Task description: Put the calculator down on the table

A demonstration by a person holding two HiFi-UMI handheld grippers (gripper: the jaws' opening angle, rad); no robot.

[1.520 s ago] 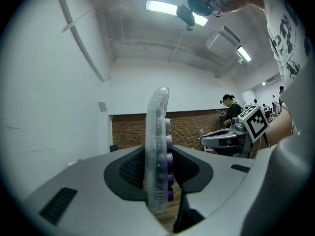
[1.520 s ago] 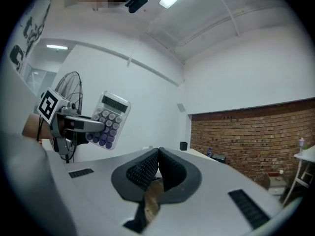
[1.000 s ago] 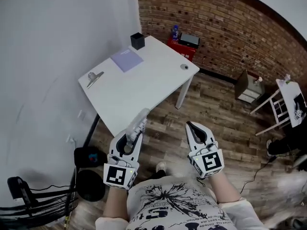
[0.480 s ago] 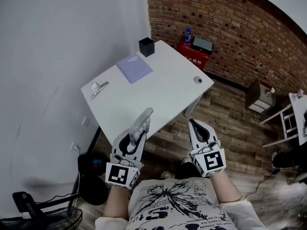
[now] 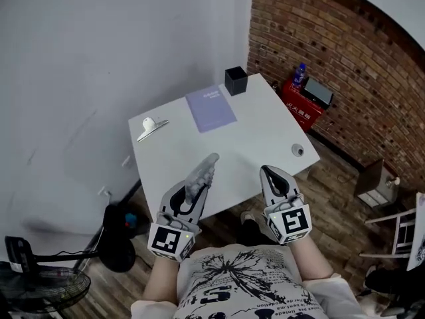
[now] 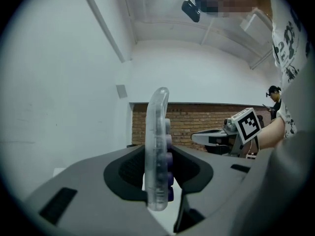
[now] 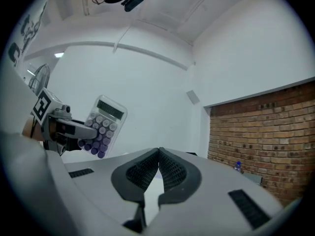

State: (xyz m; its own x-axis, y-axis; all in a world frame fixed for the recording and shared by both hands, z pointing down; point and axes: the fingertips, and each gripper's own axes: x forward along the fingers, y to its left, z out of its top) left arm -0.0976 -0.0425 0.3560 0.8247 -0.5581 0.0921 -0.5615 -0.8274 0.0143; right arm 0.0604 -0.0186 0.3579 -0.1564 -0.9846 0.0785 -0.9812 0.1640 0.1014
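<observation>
My left gripper is shut on a clear calculator with purple keys, held on edge above the near edge of the white table. In the left gripper view the calculator stands upright between the dark pads. From the right gripper view I see its keys and display, the calculator sticking up out of the left gripper. My right gripper hovers over the table's near edge beside it, its jaws shut with nothing between them. The right gripper shows its pads touching.
On the table lie a lilac notebook, a black pen cup at the far corner, a metal clip on the left and a small round object on the right. A red crate stands by the brick wall. A fan is at lower left.
The table has come closer and now lies under both grippers, which were over the wooden floor before. The calculator stays clamped in the left gripper.
</observation>
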